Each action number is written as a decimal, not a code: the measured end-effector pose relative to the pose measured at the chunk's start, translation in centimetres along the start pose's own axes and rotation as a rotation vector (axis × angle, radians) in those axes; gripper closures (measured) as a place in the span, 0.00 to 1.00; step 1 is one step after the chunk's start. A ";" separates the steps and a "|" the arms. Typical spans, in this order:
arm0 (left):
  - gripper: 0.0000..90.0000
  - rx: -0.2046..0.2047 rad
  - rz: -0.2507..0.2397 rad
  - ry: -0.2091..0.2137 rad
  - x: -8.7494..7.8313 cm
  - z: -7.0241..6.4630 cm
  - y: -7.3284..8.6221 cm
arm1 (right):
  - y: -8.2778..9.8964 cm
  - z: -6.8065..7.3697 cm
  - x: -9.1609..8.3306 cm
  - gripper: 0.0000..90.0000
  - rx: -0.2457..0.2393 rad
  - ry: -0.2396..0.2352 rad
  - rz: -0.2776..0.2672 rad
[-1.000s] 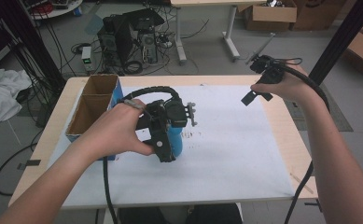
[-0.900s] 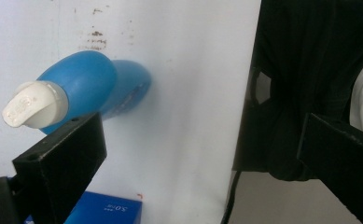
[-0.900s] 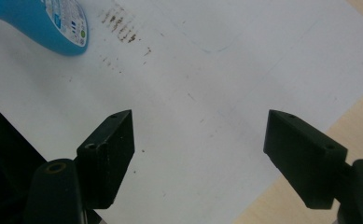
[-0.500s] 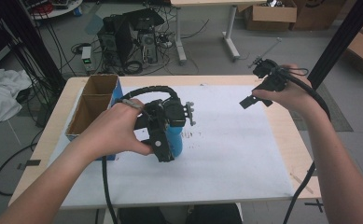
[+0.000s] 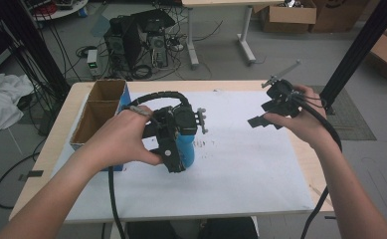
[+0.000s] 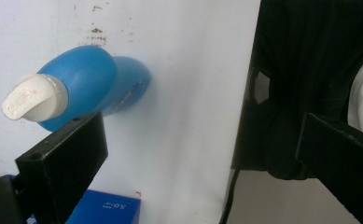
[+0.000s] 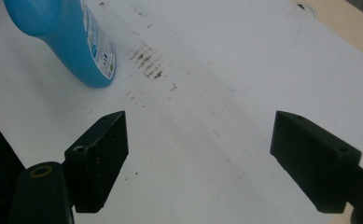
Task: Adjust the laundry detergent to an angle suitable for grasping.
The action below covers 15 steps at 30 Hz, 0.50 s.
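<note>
Blue bottle point(image 5: 186, 149) stands upright on the desk point(image 5: 260, 164), beside the box point(image 5: 99, 112): rigid, smooth plastic, probably slippery; best gripped across the body below the white cap point(image 6: 32, 99). Left tongs point(image 6: 188, 154) gape around it, pads clear. Right tongs point(image 7: 216, 154), just widened, hang empty well apart.

Blue bottle point(image 6: 93, 81), white cap point(image 6: 32, 98); white table sheet point(image 5: 241, 164), brown smudges.

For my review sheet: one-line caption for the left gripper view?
Upright blue plastic bottle with white cap on the white table sheet, beside one black pad of the open left gripper.
</note>
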State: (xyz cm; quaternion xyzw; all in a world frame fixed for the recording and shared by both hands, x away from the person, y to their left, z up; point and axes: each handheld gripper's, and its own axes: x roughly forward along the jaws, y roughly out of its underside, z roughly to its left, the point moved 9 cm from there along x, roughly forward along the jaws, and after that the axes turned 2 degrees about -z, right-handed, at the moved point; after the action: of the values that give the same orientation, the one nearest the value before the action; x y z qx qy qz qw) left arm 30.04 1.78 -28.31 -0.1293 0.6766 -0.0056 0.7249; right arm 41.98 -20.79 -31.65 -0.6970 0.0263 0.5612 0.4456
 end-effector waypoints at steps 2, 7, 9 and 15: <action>0.03 0.000 -0.001 0.002 0.0 0.0 0.0 | 0.2 0.5 0.3 0.21 -0.003 0.008 -0.028; 0.03 -0.004 -0.003 0.001 0.0 0.0 0.1 | 0.5 1.6 0.8 0.21 0.002 0.015 -0.095; 0.03 -0.003 -0.005 0.003 0.0 0.0 0.2 | 0.7 2.2 1.0 0.21 0.004 0.014 -0.127; 0.03 -0.005 -0.006 -0.001 0.0 0.0 0.3 | 1.1 3.9 1.9 0.22 -0.007 0.010 -0.210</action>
State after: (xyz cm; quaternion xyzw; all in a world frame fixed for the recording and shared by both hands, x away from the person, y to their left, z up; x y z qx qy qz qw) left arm 30.00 2.05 -28.41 -0.1333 0.6759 -0.0060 0.7248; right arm 39.19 -18.04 -33.73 -0.7004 -0.0466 0.5081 0.4991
